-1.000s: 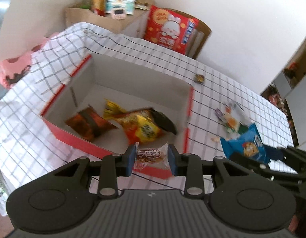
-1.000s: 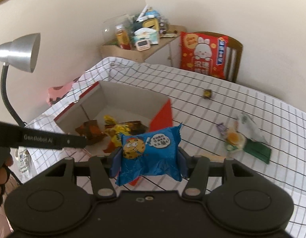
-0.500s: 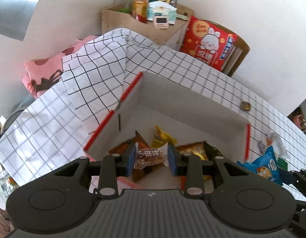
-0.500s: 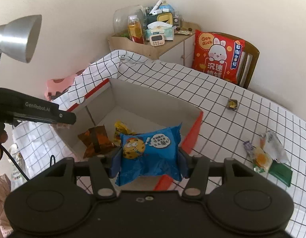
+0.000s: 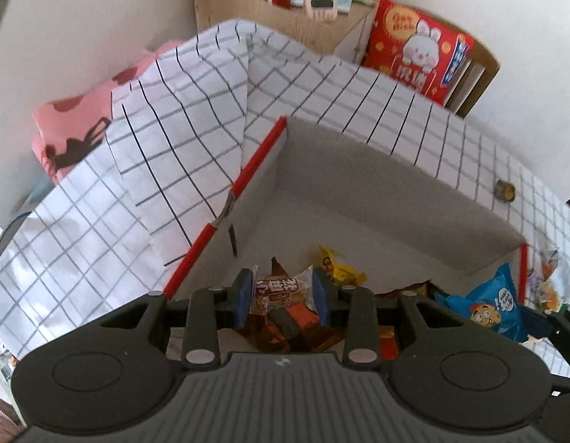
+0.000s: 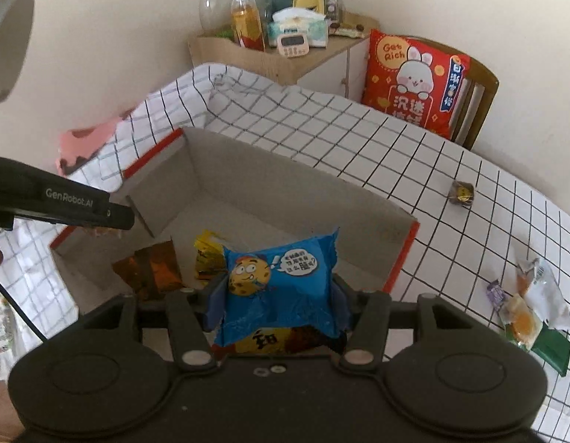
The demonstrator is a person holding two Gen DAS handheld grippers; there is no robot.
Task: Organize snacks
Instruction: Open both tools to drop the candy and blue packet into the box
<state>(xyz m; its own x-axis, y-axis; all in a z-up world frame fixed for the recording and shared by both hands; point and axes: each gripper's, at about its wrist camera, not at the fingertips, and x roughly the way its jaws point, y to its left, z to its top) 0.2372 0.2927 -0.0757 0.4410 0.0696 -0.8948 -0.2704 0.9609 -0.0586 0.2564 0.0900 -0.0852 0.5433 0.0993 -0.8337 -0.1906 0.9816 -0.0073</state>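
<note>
Right gripper (image 6: 276, 297) clamps a crinkled blue cookie packet (image 6: 279, 284).

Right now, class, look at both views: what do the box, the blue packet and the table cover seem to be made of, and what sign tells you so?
Box: probably cardboard; matte grey walls, folded flaps, red outer face.
Blue packet: likely plastic film, glossy; it crinkles, with crimped ends.
Table cover: looks like thin cloth or paper, white with black grid; it drapes in folds at the corner.
</note>
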